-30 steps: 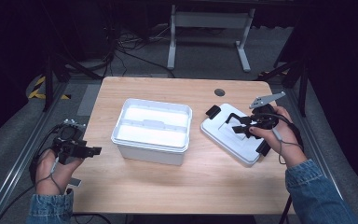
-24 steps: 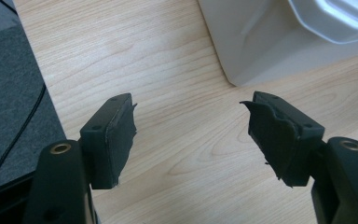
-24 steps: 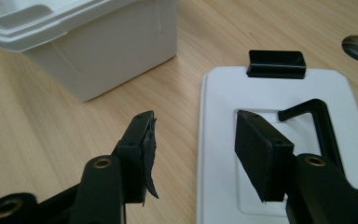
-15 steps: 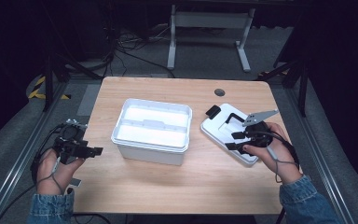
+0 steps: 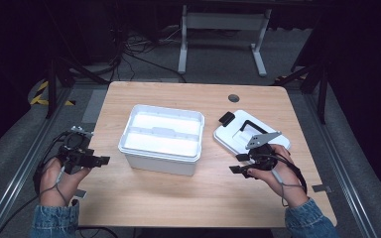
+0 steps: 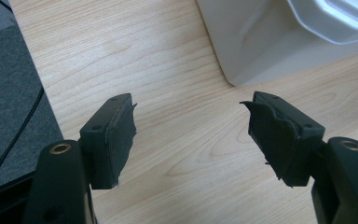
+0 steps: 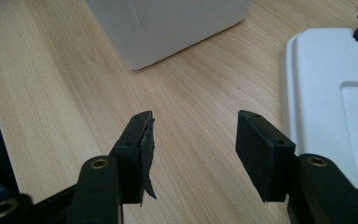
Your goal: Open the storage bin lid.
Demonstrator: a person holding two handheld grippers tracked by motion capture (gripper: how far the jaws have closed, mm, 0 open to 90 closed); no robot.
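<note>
both tongs, left (image 6: 191,135) and right (image 7: 193,154), gape wide; white bin (image 5: 161,139) and lid (image 5: 248,136) unlabelled.

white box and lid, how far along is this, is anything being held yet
Done: the lid is off and lies flat on the table, right of the open white box. In hand: nothing. The right gripper is open over bare wood just beside the lid's edge; the left gripper is open near the box's corner. Left: whatever comes next with the lid or box; neither is gripped yet.
</note>
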